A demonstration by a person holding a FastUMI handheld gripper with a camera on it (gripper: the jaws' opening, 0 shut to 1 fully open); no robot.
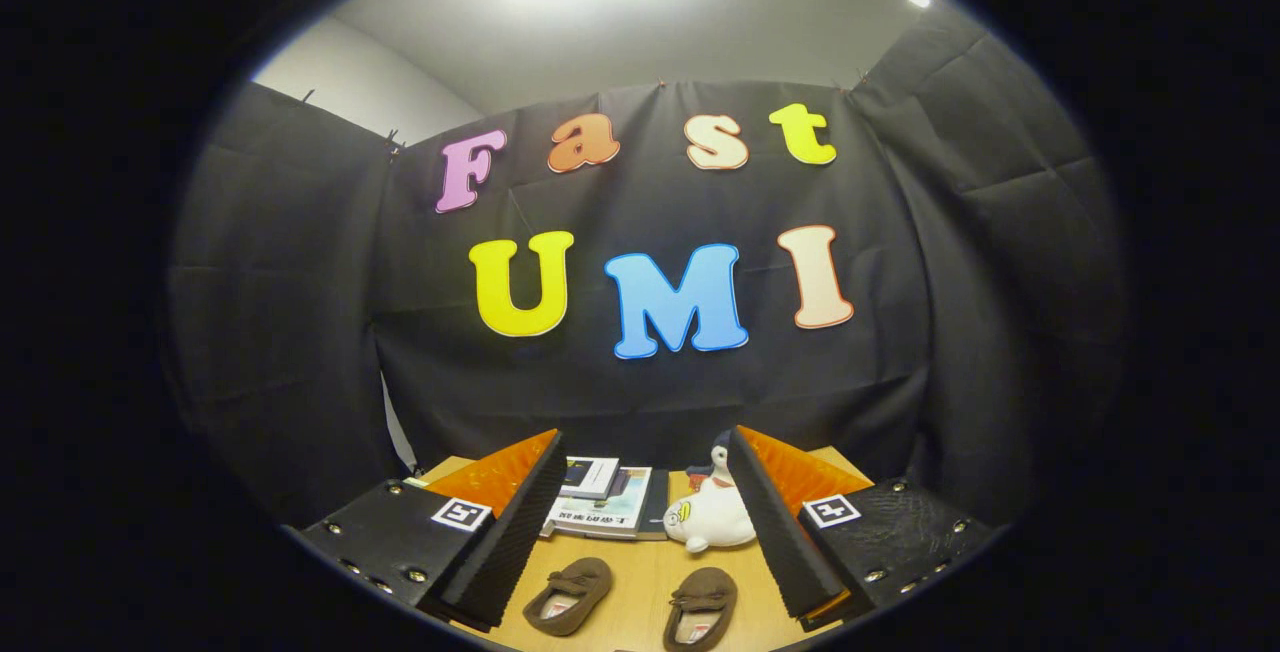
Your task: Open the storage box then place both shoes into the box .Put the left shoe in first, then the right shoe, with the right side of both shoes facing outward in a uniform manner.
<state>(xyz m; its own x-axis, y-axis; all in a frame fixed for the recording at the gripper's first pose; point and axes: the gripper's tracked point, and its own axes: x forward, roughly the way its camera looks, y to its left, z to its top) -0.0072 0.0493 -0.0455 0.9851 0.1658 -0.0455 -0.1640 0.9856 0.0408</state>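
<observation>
Wooden table (640,572) under black cloth walls and a bright ceiling light. The claw (640,522) hangs spread wide, gripping nothing. Two brown shoes (568,596) (702,609) lie side by side between its fingers; beyond the shoes, books (605,502) and a white duck toy (712,514). Table edges are cut off.

book stack (605,507) partly behind fingers (510,522), perhaps
</observation>
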